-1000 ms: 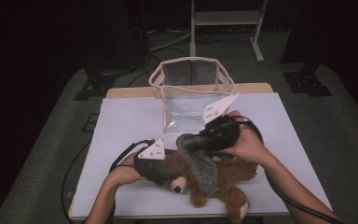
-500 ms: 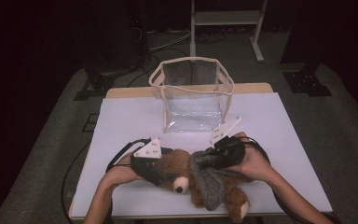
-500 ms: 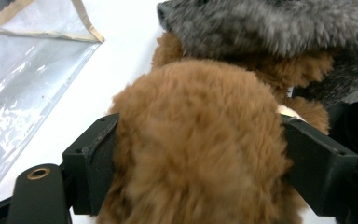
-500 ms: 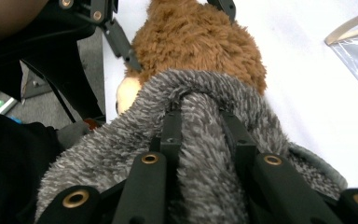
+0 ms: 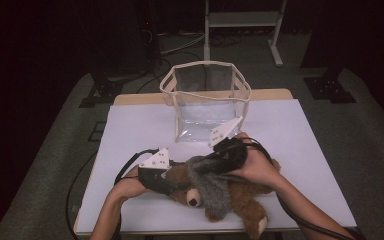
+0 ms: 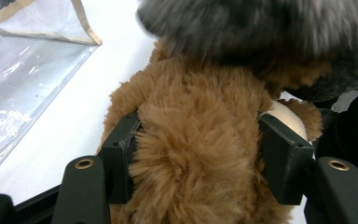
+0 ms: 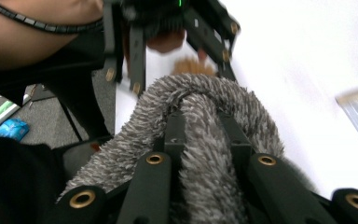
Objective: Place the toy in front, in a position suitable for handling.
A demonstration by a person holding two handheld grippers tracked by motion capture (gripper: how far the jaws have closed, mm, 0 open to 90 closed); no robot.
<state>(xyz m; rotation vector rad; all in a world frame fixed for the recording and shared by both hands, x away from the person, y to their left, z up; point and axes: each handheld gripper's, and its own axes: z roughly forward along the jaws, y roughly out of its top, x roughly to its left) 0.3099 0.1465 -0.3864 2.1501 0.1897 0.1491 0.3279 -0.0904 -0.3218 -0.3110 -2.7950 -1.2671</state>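
1. On the white table top (image 5: 130,135), near its front edge, a brown teddy bear (image 5: 240,200) lies with a grey fuzzy cloth (image 5: 211,185) draped over its middle.
2. The left gripper (image 5: 172,181) comes in low from the left side in the high view, with the person's left hand (image 5: 127,186) behind it.
3. In the left gripper view its two black jaws stand either side of a thick fold of the bear's brown fur (image 6: 196,158). They have just been closing and now press into the plush, which bulges between them.
4. The right gripper (image 5: 211,165) reaches across the bear from the right, carried by the right hand (image 5: 257,167) that rests over the toy's body.
5. In the right gripper view its jaws sit narrow and pinch a strip of the grey cloth (image 7: 200,140), which loops up and over the jaw tips.
6. That view also shows the left gripper (image 7: 168,56) farther off, with a bit of brown fur beneath it.
7. Behind the toy, a clear plastic bag (image 5: 206,102) with a pale trim stands open and upright at the middle of the table, well apart from the left gripper and near the right one.
8. A black cable (image 5: 85,175) trails from the left gripper off the table's left edge.
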